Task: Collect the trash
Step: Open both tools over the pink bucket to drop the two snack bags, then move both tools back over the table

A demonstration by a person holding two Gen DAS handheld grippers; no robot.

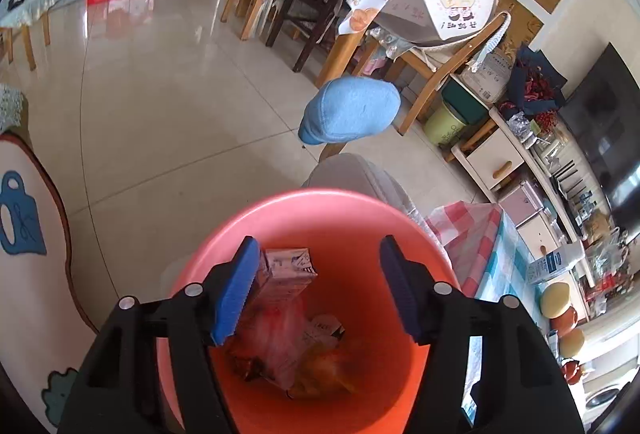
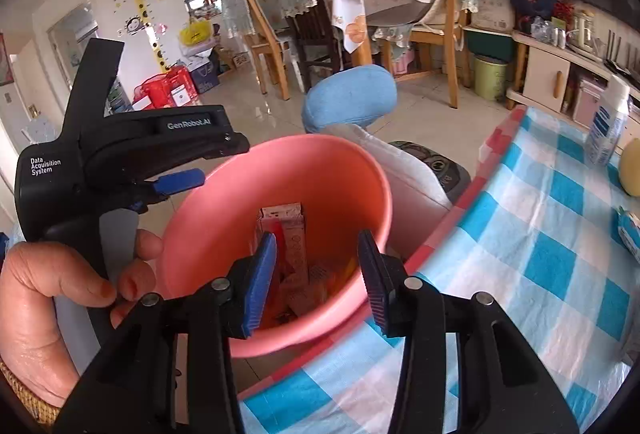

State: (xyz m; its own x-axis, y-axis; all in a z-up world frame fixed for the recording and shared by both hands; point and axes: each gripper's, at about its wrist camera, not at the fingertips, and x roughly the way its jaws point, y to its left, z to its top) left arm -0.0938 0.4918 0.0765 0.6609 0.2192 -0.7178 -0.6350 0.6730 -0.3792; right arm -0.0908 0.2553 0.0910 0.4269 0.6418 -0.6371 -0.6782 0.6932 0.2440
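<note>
Left hand-held gripper (image 2: 180,181), black casing printed "GenRobot.AI", "Data Acquisition System": jaws apart, empty. Round pink plastic bin (image 2: 352,169) beside table (image 2: 552,262), holding white printed carton (image 1: 286,274). Right hand-held gripper (image 2: 318,274): jaws apart, empty, above bin.

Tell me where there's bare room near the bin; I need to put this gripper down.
Free: the checked tablecloth between the pink bin and the white bottle, and the tiled floor between rug and chairs. Crowded: the bin's inside and the far sideboard.
</note>
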